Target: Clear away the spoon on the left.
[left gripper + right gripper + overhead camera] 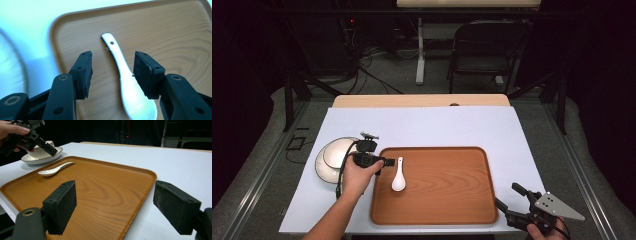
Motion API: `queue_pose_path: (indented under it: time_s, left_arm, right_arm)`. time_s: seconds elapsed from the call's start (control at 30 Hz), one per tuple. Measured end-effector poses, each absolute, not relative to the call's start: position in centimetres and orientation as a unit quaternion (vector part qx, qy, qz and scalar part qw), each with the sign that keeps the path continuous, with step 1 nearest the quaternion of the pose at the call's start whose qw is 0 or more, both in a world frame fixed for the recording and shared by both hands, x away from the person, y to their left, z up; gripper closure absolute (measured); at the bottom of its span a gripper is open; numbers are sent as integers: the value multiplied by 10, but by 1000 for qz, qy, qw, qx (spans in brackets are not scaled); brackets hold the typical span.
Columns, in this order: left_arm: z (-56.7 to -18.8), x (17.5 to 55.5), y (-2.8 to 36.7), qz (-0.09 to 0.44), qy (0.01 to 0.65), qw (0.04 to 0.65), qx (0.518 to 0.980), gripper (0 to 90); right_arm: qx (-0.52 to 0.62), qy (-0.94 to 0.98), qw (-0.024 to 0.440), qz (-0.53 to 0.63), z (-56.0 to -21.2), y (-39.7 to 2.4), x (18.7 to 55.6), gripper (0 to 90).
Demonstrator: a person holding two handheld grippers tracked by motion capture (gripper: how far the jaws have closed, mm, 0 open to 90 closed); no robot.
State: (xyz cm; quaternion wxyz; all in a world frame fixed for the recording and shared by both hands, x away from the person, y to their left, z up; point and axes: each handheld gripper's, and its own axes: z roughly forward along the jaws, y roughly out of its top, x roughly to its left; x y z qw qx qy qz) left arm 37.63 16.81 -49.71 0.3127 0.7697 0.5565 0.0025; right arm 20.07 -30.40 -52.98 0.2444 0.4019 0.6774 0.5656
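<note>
A white ceramic spoon (398, 176) lies on the left part of a wooden tray (442, 200), handle pointing away from the person. My left gripper (384, 162) hovers at the tray's left edge, next to the handle. In the left gripper view it (112, 56) is open, and the spoon (125, 75) lies on the tray (175, 37) below the gap between its fingers. My right gripper (507, 196) is at the tray's near right corner, off the spoon. In the right gripper view it (115, 187) stands wide open with nothing in it, over the tray (105, 185); the spoon (56, 168) lies far off.
A white bowl on a plate (332, 157) stands left of the tray, just behind the left hand, and the bowl (41, 151) appears beyond the tray too. A pale mat (427, 125) covers the table. A folding chair (484, 47) and stand legs are behind the table.
</note>
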Motion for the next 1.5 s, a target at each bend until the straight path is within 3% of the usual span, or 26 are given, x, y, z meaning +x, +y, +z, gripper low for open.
queue_pose_path:
  time_s: [0.7, 1.5]
  left_arm:
    - [-482, 326, 219, 87, 557, 314, 764, 496]
    - [-507, 297, 235, 76, 573, 348, 738, 482]
  right_arm:
    - [403, 677, 245, 565, -530, -304, 201, 181]
    - [404, 678, 244, 563, -530, -303, 201, 178]
